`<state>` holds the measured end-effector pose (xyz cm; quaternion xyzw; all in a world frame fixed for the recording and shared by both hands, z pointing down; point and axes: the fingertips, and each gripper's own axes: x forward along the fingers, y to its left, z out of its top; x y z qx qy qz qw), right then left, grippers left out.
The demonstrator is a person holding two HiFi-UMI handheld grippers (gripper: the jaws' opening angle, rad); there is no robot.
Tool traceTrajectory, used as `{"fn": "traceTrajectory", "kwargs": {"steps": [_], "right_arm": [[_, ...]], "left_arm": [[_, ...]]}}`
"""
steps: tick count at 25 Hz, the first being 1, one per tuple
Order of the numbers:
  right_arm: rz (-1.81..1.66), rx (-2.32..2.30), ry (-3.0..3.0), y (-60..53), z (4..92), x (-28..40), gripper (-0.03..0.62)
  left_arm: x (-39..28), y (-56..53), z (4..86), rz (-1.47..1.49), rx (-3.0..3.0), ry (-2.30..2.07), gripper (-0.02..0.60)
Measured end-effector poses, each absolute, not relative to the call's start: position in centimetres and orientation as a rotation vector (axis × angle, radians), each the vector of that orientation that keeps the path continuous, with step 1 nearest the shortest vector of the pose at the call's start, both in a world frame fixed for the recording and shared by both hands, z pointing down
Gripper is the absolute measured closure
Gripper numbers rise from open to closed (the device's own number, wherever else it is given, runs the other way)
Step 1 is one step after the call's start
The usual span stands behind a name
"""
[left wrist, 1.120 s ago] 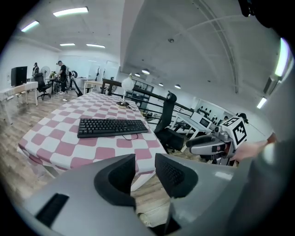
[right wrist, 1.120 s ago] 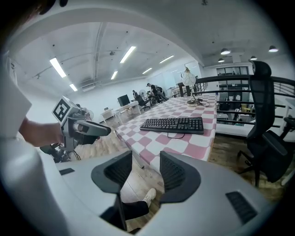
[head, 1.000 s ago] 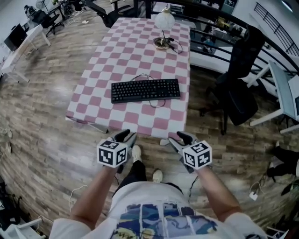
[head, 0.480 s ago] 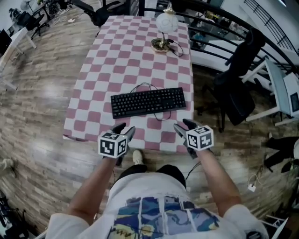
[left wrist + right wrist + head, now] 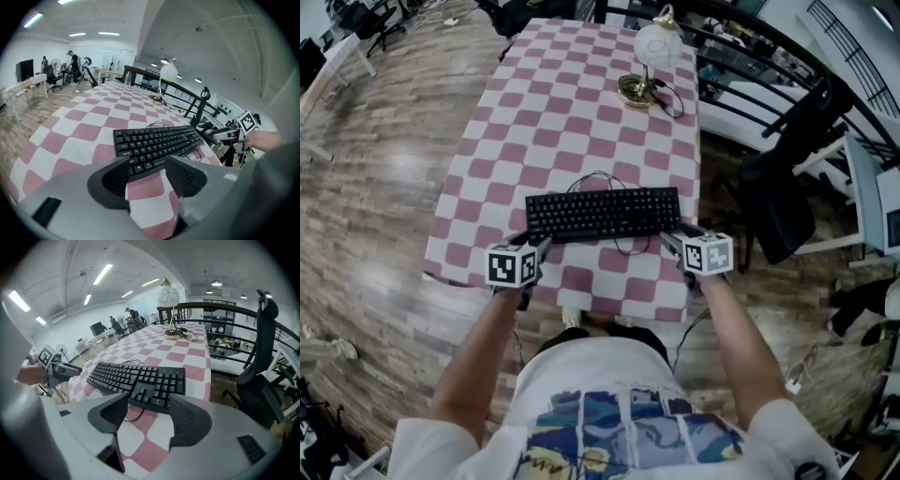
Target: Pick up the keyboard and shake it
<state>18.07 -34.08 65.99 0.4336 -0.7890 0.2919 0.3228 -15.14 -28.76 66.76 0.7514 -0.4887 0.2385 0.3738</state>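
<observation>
A black keyboard lies flat near the front edge of the pink-and-white checked table, its cable looping behind and under it. My left gripper is just short of the keyboard's left front corner, jaws opening, nothing between them. My right gripper is at the keyboard's right end, jaws also opening and empty. In the left gripper view the keyboard stretches away from between the pads. Neither gripper touches the keyboard.
A table lamp with a white globe shade stands at the table's far end, its cord beside it. A black office chair and a railing are to the right. Wooden floor surrounds the table.
Both grippers have moved forward from in front of the table to the keyboard's two ends, and their jaws have spread wider. The keyboard has not moved.
</observation>
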Motion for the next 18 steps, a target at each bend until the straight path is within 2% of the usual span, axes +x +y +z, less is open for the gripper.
{"fn": "traceTrajectory", "kwargs": {"steps": [9,18], "right_arm": [[0.848,1.051,-2.003,-40.2,71.1,19.8,0.225],[0.898,0.945,-1.996,-42.6,74.0,19.1,0.189]], "left_arm": [[-17.8,-32.0,70.6,0.617,1.766,-1.318,0.323],[-17.8,-33.6,72.2,0.571,1.694,-1.309,0.299]]}}
